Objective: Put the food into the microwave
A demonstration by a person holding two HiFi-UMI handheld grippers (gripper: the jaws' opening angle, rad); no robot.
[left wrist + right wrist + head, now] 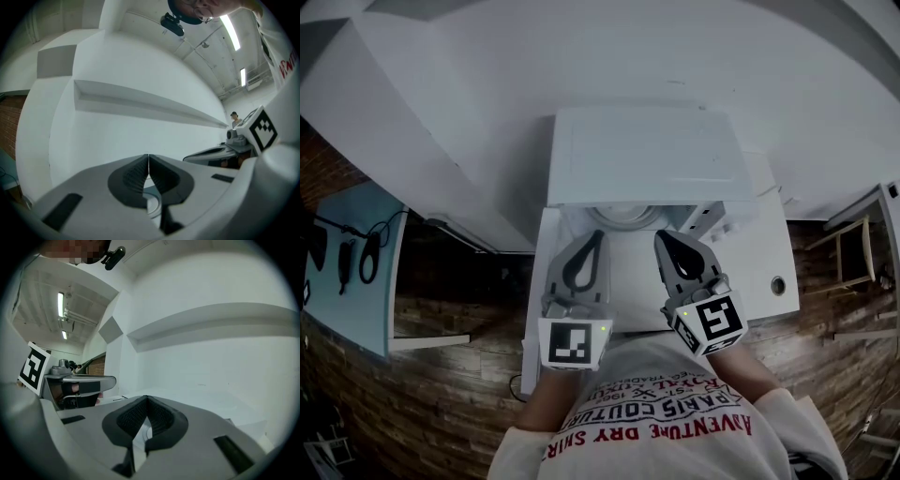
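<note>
A white microwave (647, 155) stands at the back of a white table (764, 262), seen from above. Just in front of it lies a round white dish (625, 217); what it holds I cannot make out. My left gripper (595, 234) and right gripper (660, 236) hover side by side over the table, pointing at the microwave, both shut with nothing between the jaws. In the left gripper view the left gripper (148, 158) has its pads together, and a sliver of the dish (152, 204) shows below them. The right gripper view shows the right gripper (146, 400) just as shut.
A round hole (779, 285) sits in the table's right side. At the left stands a pale blue table (356, 272) with dark cables, at the right a wooden chair (853, 253). A white wall with a ledge (140, 101) rises behind the microwave.
</note>
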